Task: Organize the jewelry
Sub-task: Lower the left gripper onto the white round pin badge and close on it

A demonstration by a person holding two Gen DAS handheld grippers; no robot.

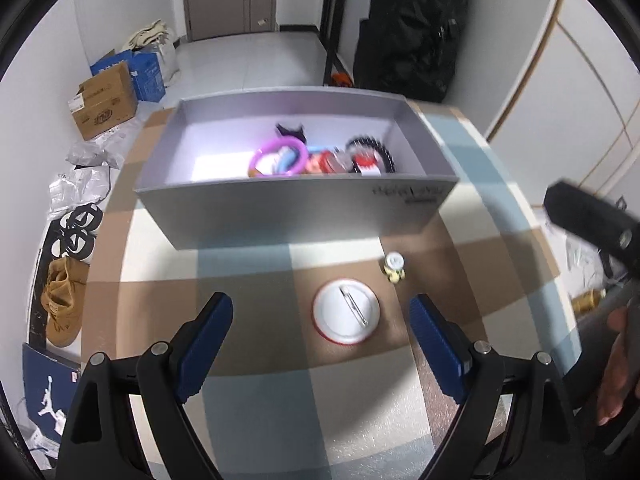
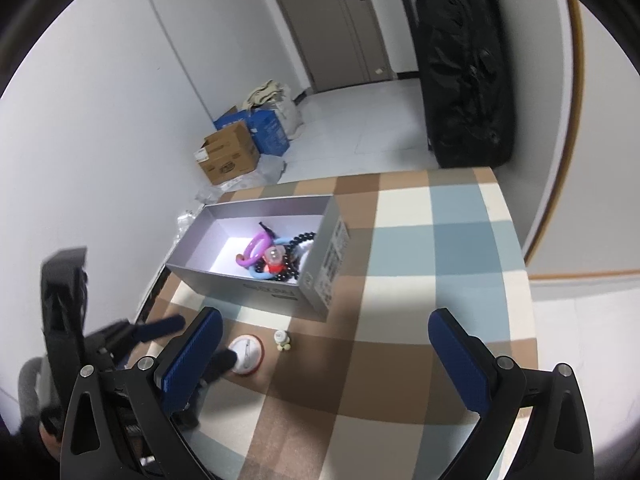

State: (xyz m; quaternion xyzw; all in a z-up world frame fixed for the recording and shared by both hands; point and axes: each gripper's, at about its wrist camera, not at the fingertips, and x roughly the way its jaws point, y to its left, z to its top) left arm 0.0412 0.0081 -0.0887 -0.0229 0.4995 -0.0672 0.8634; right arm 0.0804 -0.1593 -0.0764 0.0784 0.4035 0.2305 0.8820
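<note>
Both the left gripper (image 1: pixel 320 344) and right gripper (image 2: pixel 324 356) hang spread apart and empty, a round pin badge (image 1: pixel 346 311) lying at lower centre below the grey box (image 1: pixel 296 208).

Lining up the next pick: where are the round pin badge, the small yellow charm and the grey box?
Round pin badge (image 1: pixel 346 311): left wrist view, white back.
Small yellow charm (image 1: pixel 394 267): left wrist view, body.
Grey box (image 1: pixel 304 212): left wrist view, near wall.

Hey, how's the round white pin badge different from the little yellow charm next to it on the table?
The pin badge is a flat white disc with a red rim, lying pin-side up; the yellow charm is much smaller and lumpy, yellow with a pale top. The badge lies between the open left hand-held gripper's fingers; the charm lies nearer the grey box. Both rest on the checked tablecloth, outside the box.
</note>
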